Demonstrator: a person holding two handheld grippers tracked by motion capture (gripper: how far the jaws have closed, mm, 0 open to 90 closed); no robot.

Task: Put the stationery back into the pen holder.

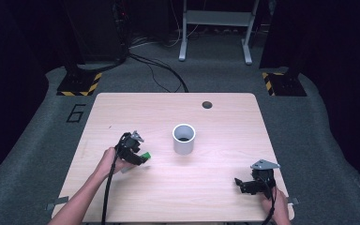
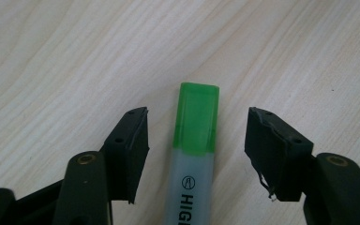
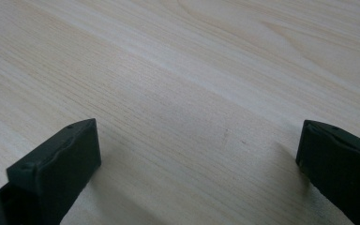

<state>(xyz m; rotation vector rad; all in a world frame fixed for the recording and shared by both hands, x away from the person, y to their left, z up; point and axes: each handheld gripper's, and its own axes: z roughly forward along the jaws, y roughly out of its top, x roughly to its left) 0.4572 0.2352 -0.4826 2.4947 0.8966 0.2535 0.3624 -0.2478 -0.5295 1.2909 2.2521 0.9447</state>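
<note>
Two spread jaws of left tool flank highlighter.

Overhead light falls evenly on the pale bench at centre frame, while the frame's edges sink into near-black. In the right gripper view, soft shadows pool beneath the tongs, whose near parts blur.

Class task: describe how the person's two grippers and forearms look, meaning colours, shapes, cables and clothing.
Both grippers are black, each with two blocky jaws. The left gripper and the right gripper each carry a grey three-cornered plate on top and trail a black cable. Brass-coloured screws show near the left gripper's jaws. The forearms are bare, with no sleeves in sight.
</note>
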